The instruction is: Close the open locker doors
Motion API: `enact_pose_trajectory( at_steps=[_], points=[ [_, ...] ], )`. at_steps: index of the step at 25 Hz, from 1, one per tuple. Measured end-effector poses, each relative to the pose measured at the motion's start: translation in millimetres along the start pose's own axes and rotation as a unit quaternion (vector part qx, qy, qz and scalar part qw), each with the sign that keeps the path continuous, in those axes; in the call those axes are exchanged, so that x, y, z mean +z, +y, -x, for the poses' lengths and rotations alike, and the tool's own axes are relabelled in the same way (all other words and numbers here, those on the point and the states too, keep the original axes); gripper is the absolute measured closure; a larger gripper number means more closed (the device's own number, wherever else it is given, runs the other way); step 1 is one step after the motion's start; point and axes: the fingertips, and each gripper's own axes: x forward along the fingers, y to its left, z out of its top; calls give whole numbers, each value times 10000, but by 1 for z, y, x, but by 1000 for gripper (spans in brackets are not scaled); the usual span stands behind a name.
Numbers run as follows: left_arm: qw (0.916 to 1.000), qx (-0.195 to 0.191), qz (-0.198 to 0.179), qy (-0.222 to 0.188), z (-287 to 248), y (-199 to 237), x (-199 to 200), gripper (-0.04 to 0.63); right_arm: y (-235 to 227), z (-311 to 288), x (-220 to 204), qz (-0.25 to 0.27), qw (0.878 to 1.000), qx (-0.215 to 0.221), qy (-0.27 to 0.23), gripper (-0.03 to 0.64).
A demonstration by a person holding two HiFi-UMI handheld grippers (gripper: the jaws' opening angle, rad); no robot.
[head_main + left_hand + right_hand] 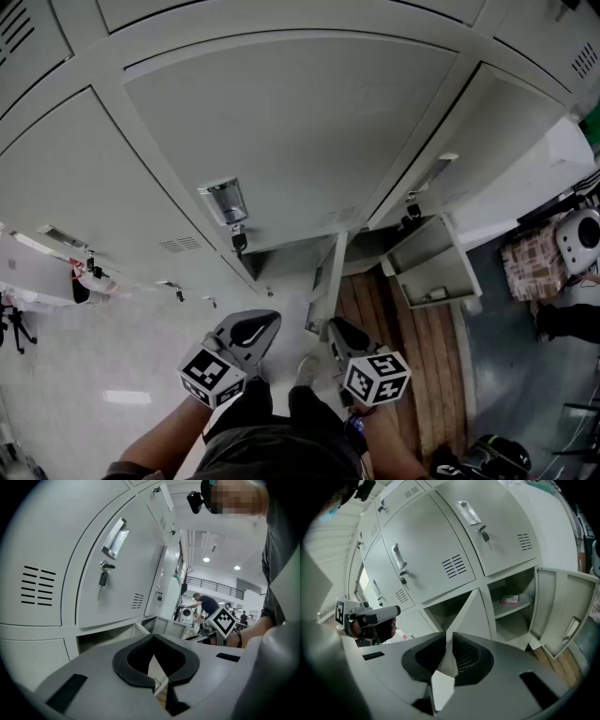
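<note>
Grey sheet-steel locker door [330,277], lower centre: likely light, stiff, free-swinging; push flat face near free edge. Left gripper [251,330] closed, empty; right gripper [337,328] barely parted, empty.

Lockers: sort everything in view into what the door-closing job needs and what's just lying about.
Job:
left open door
right open door
left hand-held gripper
right hand-held gripper

Lying about:
pink box
hanging key
</note>
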Motion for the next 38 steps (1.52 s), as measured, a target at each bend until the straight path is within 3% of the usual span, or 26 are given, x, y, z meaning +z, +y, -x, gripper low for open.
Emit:
enact_pose_trajectory(
  at_steps=[38],
  points=[
    [9996, 251, 135, -24, 87, 93, -9, 586, 72, -90, 25, 19, 9999, -118, -68, 584]
  ],
)
